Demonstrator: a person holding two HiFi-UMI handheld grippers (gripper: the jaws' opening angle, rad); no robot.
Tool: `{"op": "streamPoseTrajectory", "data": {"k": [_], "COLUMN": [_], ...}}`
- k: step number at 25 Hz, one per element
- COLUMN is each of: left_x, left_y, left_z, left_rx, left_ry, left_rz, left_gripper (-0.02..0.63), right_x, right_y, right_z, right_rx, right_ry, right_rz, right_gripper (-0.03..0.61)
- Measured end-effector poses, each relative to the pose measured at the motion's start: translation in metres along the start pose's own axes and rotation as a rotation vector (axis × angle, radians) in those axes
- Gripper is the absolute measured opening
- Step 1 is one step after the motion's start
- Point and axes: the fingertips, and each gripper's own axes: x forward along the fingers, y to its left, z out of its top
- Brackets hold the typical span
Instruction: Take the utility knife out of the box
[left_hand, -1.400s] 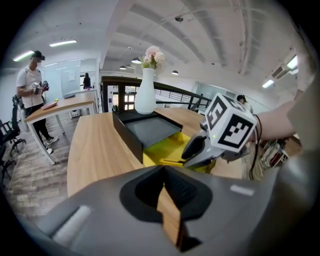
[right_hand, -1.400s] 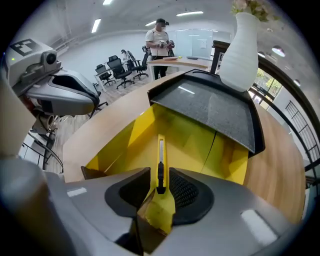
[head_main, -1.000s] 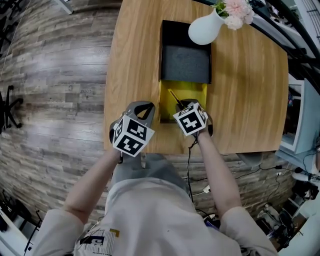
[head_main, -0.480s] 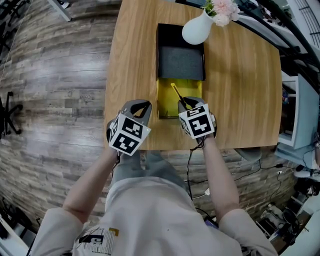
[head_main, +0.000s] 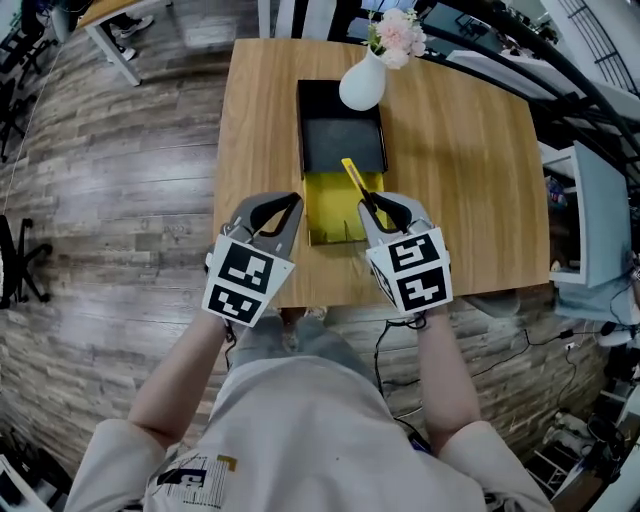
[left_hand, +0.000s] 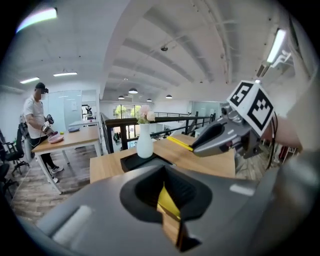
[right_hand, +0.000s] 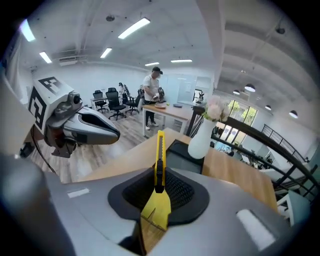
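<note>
The yellow utility knife (head_main: 353, 178) sticks out from my right gripper (head_main: 374, 210), which is shut on its black slider end and holds it above the open yellow box (head_main: 330, 222). In the right gripper view the knife (right_hand: 159, 150) points away over the table. The box's black lid (head_main: 341, 142) lies just behind the yellow tray. My left gripper (head_main: 289, 207) hovers beside the box's left edge, shut and holding nothing. From the left gripper view, the right gripper (left_hand: 198, 146) with the knife (left_hand: 179, 142) shows up high on the right.
A white vase (head_main: 362, 86) with pink flowers stands at the lid's far right corner. The wooden table (head_main: 460, 170) ends just in front of both grippers. A person (right_hand: 151, 95) stands at another table far off; office chairs (right_hand: 112, 105) lie beyond.
Both grippers have risen toward the head camera. The right one has lifted the knife up out of the yellow box; the left has come up beside it with nothing in it.
</note>
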Motion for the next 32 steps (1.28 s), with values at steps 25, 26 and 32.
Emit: {"op": "streamPoseTrajectory", "data": {"k": [25, 26, 32], "left_x": [-0.129, -0.131, -0.139], "left_y": [-0.064, -0.066, -0.070], "left_z": [0.177, 0.178, 0.175], "left_rx": [0.308, 0.300, 0.270], "left_ry": [-0.389, -0.392, -0.387], "left_rz": [0.026, 0.025, 0.016], "left_gripper": [0.002, 0.002, 0.002], "right_x": [-0.220, -0.226, -0.244], "right_y": [-0.012, -0.011, 0.002], "right_z": [0.101, 0.100, 0.093], "right_rx": [0.036, 0.020, 0.035], "right_ry": [-0.581, -0.585, -0.615], "right_rz": [-0.263, -0.286, -0.301], "right_gripper": [0.067, 0.067, 0.067]}}
